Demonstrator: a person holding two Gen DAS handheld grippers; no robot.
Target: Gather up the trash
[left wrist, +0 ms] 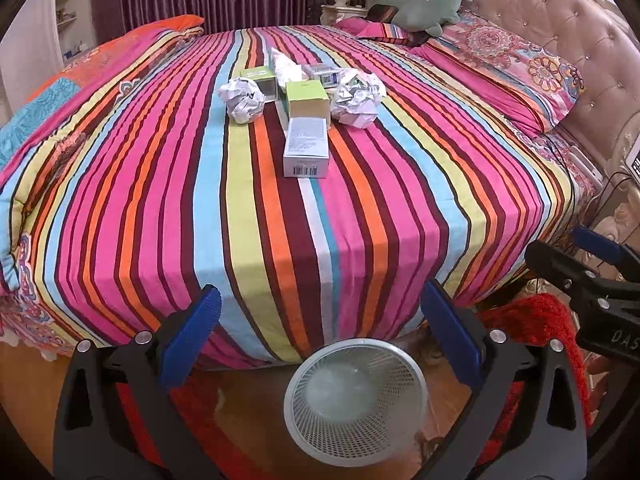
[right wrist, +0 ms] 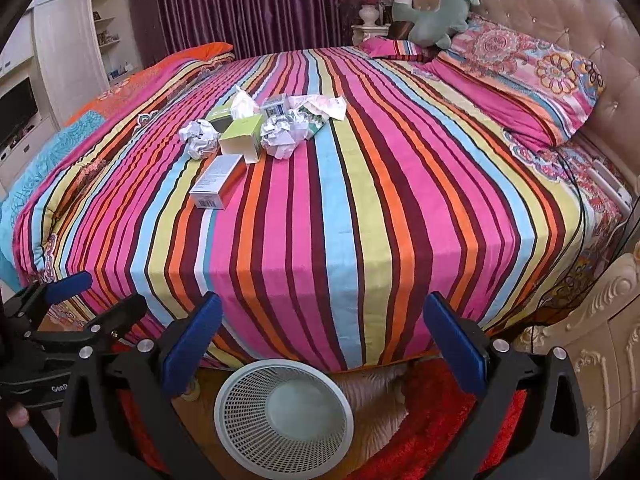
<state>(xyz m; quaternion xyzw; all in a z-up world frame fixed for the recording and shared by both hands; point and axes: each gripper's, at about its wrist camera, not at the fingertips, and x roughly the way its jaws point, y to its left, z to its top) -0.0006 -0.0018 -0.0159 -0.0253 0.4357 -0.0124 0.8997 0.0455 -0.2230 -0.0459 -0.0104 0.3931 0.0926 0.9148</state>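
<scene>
Trash lies in a cluster on the striped bed: a white barcode box (left wrist: pixel 306 147) (right wrist: pixel 214 187), a green box (left wrist: pixel 308 100) (right wrist: pixel 244 138), a second green box (left wrist: pixel 260 80), two crumpled paper balls (left wrist: pixel 242 100) (left wrist: pixel 356 100) (right wrist: pixel 199 138) (right wrist: pixel 282 138), a small printed box (left wrist: pixel 324 74) (right wrist: pixel 276 109) and crumpled wrappers (right wrist: pixel 320 110). A white mesh wastebasket (left wrist: pixel 356 400) (right wrist: pixel 284 412) stands on the floor at the bed's near edge. My left gripper (left wrist: pixel 320 328) and right gripper (right wrist: pixel 322 332) both stand open and empty, over the basket, well short of the trash.
Striped bedspread (left wrist: pixel 360 220) (right wrist: pixel 360 220) covers the bed. Patterned pillows (right wrist: pixel 532 80) and a green plush toy (right wrist: pixel 436 12) lie by the tufted headboard (left wrist: pixel 560 32). A red rug (right wrist: pixel 440 420) is on the floor, a carved cream cabinet (right wrist: pixel 600 340) at right, and shelves (right wrist: pixel 80 40) stand at far left.
</scene>
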